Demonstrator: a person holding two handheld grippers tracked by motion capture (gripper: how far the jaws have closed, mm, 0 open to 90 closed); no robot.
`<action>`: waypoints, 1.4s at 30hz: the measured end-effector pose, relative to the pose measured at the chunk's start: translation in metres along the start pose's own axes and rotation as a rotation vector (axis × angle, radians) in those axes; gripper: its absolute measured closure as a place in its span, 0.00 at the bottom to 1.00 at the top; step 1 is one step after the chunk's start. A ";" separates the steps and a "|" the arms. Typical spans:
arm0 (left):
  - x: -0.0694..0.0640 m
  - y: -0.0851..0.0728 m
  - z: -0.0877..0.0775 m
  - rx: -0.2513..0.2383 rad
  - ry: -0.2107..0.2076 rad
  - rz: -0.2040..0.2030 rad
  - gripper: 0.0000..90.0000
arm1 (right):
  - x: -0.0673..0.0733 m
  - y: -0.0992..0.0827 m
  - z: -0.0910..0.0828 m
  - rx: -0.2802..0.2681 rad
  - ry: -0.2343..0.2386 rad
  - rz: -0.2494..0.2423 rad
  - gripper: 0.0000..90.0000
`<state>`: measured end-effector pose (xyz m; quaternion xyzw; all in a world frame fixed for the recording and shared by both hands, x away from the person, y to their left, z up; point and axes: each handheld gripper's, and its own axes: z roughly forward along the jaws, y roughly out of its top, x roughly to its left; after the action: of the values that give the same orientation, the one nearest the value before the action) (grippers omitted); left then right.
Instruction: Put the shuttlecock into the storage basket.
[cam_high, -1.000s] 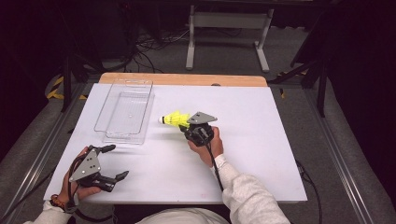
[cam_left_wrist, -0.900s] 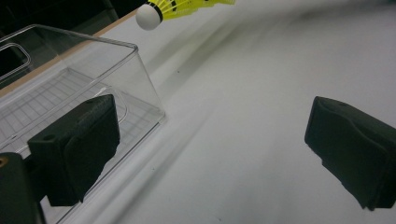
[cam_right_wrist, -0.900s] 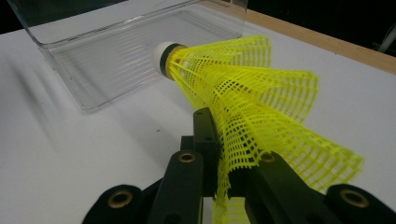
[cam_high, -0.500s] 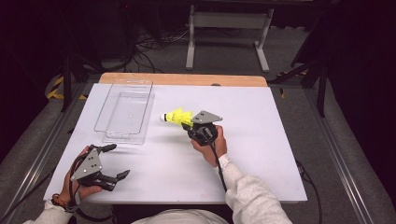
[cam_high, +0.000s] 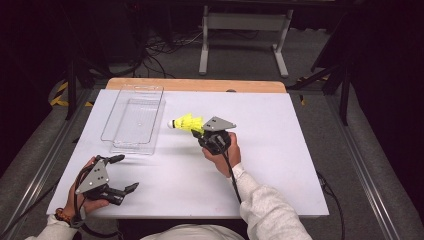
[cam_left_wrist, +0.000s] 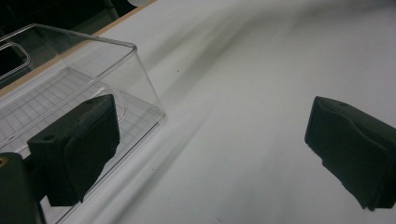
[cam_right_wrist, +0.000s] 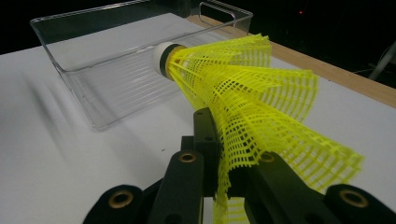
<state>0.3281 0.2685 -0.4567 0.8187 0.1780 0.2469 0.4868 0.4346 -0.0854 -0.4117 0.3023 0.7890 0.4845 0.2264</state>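
While the right gripper (cam_high: 197, 131) is pinching the yellow shuttlecock (cam_high: 186, 123) by its net skirt, the shuttlecock is hanging above the white table (cam_high: 280, 150), its white tip pointing at the clear plastic box (cam_high: 134, 119). The left gripper (cam_high: 121, 173) is resting near the table's front edge with its jaws wide apart, holding nothing

My right tongs (cam_high: 199, 133) pinch the yellow mesh skirt of the shuttlecock (cam_high: 186, 123); it lies level above the counter, white cork pointing to nine o'clock.
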 end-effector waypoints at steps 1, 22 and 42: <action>0.000 0.000 0.000 0.000 -0.002 0.000 0.05 | 0.000 0.001 0.000 -0.003 0.003 0.001 0.97; 0.000 0.000 0.000 0.002 -0.006 -0.001 0.05 | 0.014 0.018 0.010 -0.027 0.032 -0.033 0.97; 0.000 0.000 0.000 0.002 -0.007 0.004 0.05 | 0.026 0.036 0.022 -0.023 0.062 -0.072 0.98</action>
<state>0.3282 0.2683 -0.4566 0.8205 0.1747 0.2448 0.4861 0.4393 -0.0407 -0.3901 0.2560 0.8005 0.4941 0.2225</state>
